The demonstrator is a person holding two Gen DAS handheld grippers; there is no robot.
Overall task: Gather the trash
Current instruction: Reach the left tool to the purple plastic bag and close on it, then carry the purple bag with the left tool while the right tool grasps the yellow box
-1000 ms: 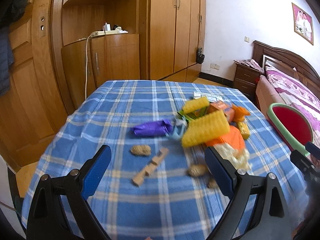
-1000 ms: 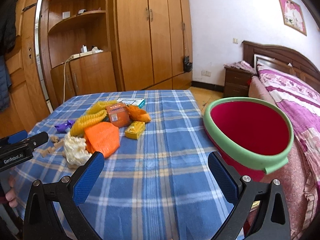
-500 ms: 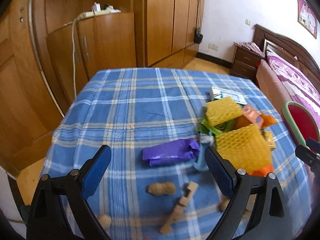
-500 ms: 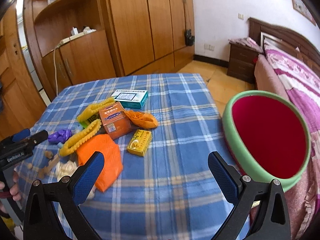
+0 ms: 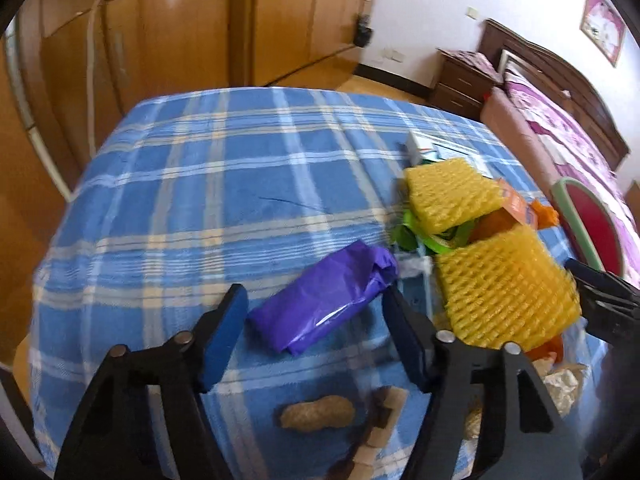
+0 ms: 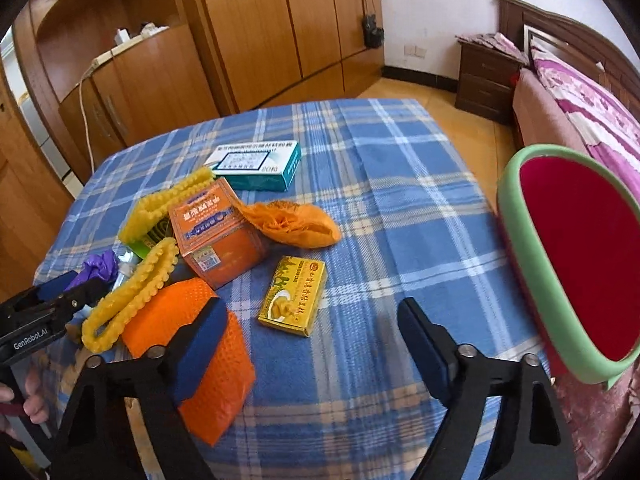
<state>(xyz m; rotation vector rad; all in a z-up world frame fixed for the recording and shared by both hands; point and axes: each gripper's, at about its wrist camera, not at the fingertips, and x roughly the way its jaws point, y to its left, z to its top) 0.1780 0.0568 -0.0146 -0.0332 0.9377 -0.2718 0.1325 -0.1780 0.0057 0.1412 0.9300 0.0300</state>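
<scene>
Trash lies on a blue plaid tablecloth (image 5: 224, 184). My left gripper (image 5: 316, 336) is open, its fingers on either side of a purple wrapper (image 5: 324, 300), low over it. Yellow foam nets (image 5: 504, 288) lie to its right. A peanut (image 5: 318, 416) and a wooden piece (image 5: 384, 420) lie beneath it. My right gripper (image 6: 312, 344) is open and empty, above the cloth near a small yellow box (image 6: 294, 296), an orange foam net (image 6: 192, 340) and an orange box (image 6: 218, 236). A red bin with a green rim (image 6: 576, 256) stands at the table's right edge.
A teal and white box (image 6: 258, 166) and an orange crumpled net (image 6: 294, 226) lie farther back. Wooden wardrobes (image 6: 260, 28) stand behind the table. A bed (image 6: 580, 92) and nightstand (image 6: 486, 76) are at the right.
My left gripper moved forward and down until the purple wrapper sits between its open fingers. My right gripper moved forward and lower toward the yellow box and the orange net.
</scene>
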